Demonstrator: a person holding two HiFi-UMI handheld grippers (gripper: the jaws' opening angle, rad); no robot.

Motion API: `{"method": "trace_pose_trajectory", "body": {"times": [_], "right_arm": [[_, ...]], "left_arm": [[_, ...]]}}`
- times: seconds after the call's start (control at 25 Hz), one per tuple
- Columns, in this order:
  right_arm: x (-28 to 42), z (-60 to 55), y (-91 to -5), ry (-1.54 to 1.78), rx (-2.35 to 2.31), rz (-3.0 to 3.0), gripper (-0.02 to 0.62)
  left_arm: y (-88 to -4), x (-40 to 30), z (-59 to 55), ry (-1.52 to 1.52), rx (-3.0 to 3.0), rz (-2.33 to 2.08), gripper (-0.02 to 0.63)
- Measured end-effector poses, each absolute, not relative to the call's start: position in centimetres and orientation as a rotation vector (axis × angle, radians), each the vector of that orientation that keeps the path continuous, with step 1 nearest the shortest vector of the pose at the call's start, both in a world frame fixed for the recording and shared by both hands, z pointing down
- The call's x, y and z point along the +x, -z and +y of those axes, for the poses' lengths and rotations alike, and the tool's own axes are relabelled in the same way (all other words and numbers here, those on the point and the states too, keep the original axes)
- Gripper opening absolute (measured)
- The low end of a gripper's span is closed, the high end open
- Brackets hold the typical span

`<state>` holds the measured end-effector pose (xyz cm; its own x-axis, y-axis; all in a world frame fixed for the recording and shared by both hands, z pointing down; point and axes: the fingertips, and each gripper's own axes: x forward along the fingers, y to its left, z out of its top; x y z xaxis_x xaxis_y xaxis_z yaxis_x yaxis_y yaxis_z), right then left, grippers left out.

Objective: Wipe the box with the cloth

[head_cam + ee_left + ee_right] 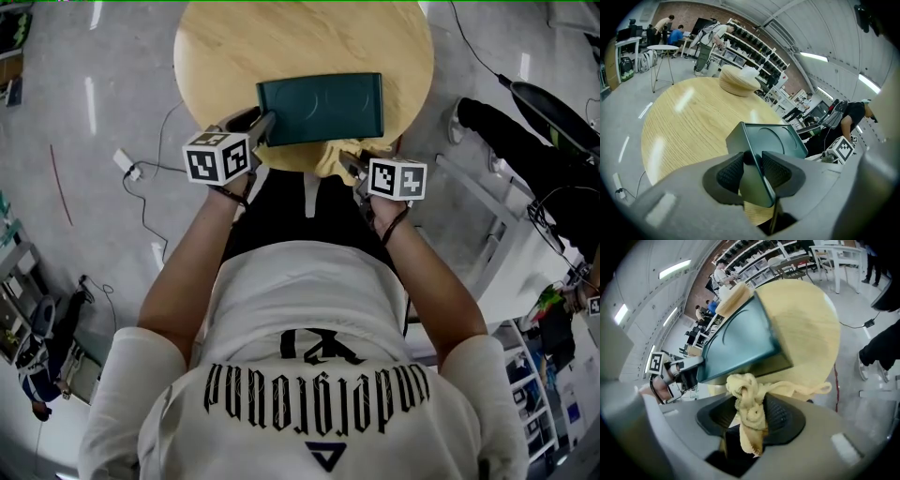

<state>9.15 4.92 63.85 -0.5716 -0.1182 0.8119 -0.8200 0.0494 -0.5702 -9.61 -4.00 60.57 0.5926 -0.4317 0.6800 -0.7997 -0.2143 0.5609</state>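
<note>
- The round wooden table [225, 47] carries the dark green box [321, 108] at its near edge, right in front of you.
- Your left gripper [265, 125] is clamped on the box's left end.
- Your right gripper [352, 166] pinches the bunched yellow cloth [330, 159] just beside the box's near side.

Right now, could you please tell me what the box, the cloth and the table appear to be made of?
Box: dark green, smooth, soft sheen, embossed circle; probably plastic or metal. Cloth: pale yellow, soft crumpled fabric. Table: light wood grain with glossy reflections; wood or laminate.
</note>
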Motion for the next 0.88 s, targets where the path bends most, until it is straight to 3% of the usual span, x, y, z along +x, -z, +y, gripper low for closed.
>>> {"method": "trace_pose_trajectory", "body": {"times": [0.4,0.88], "right_arm": [[18.5,3.0,-63.6,-1.562,1.143,-1.692,0.17],[10.7,3.0,-65.0,-1.53,0.938,-1.748,0.169]], "left_arm": [[-60.4,-9.4,-3.8,-0.485,1.848,-1.005,0.137],[-60.9,-9.5,-4.5,-0.477,1.832,-1.023,0.137]]}}
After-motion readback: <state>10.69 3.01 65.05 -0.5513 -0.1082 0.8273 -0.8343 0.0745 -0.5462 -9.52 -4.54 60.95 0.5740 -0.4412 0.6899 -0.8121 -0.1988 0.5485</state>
